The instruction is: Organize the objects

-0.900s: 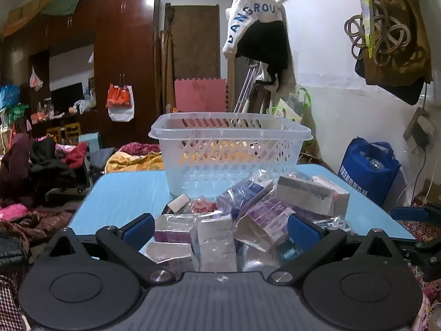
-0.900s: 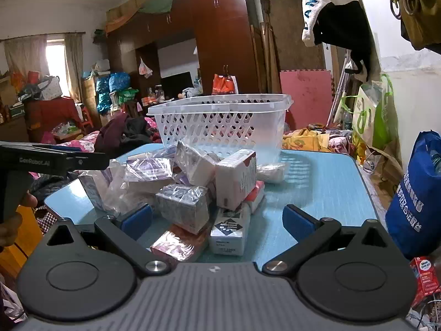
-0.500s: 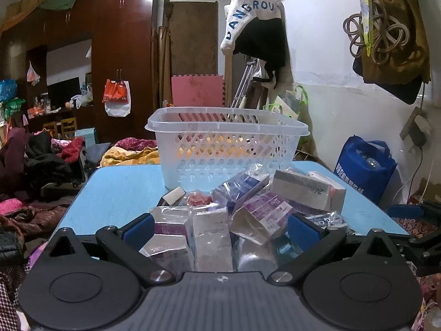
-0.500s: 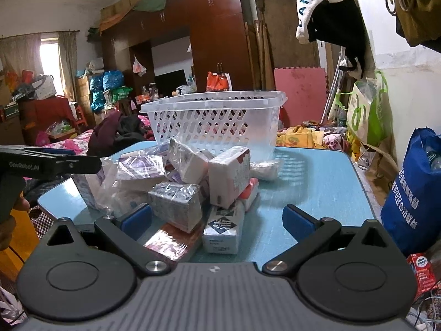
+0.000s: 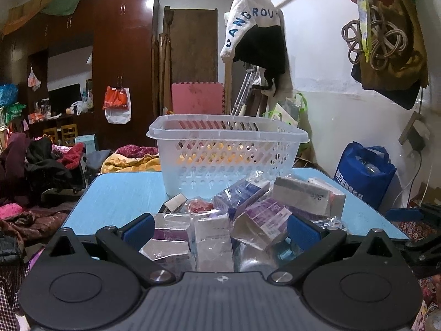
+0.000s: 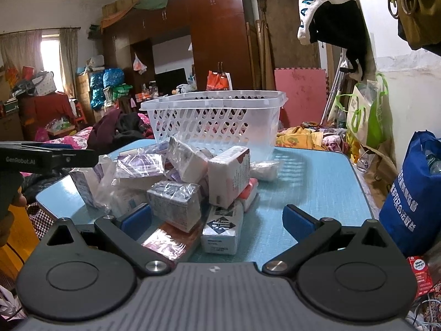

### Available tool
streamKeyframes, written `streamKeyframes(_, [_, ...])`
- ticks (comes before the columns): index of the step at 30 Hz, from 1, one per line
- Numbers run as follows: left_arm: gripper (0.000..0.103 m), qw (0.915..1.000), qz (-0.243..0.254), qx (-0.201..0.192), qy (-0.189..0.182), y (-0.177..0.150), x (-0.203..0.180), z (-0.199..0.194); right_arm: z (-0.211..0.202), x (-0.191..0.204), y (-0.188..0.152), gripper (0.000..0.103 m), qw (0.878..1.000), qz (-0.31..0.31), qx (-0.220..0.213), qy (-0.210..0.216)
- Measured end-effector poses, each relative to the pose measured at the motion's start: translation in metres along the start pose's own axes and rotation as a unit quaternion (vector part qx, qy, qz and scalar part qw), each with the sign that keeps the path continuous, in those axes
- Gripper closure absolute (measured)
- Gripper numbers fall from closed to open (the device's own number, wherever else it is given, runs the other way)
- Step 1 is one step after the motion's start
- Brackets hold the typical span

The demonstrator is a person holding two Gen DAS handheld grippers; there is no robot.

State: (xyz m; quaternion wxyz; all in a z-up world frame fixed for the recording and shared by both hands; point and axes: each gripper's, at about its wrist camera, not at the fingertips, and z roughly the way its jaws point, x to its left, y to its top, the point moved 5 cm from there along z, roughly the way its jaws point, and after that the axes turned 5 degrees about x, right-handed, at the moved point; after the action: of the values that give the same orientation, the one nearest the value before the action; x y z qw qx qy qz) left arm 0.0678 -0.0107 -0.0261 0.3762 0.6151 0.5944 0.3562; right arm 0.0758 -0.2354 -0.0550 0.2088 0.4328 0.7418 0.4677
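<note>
Left wrist view: hovering at near edge of blue desk (image 5: 115,193), nothing gripped yet. Sitting toward far edge: white lattice basket (image 5: 228,154), looking empty through walls, floor partly hidden. Lying heaped between basket and near edge: pile of wrapped boxes (image 5: 248,209), none in basket. Holding left gripper (image 5: 219,227) spread wide over pile, right gripper (image 6: 216,219) likewise gaping, both empty. Advising: picking loose top box first, squeezing flat faces not slippery film, lifting clear before basket rim.
</note>
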Motion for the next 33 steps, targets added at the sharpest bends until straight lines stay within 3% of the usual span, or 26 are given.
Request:
streamKeyframes(18, [0.0, 0.9997, -0.021, 0.002, -0.009, -0.007, 0.011, 0.001, 0.002, 0.013, -0.005, 0.0, 0.999, -0.026, -0.003, -0.021])
streamKeyframes(25, [0.002, 0.9996, -0.022, -0.017, -0.003, -0.009, 0.036, -0.013, 0.001, 0.027, -0.008, 0.001, 0.999, -0.041, -0.007, 0.003])
streamKeyframes(29, [0.004, 0.9996, -0.028, -0.01, 0.005, -0.016, 0.05, -0.016, 0.009, 0.038, -0.014, 0.013, 0.998, -0.051, 0.009, 0.018])
streamKeyframes(33, [0.008, 0.9999, -0.008, 0.008, 0.011, -0.031, 0.047, -0.012, 0.012, 0.048, -0.021, 0.017, 0.998, -0.062, 0.019, 0.027])
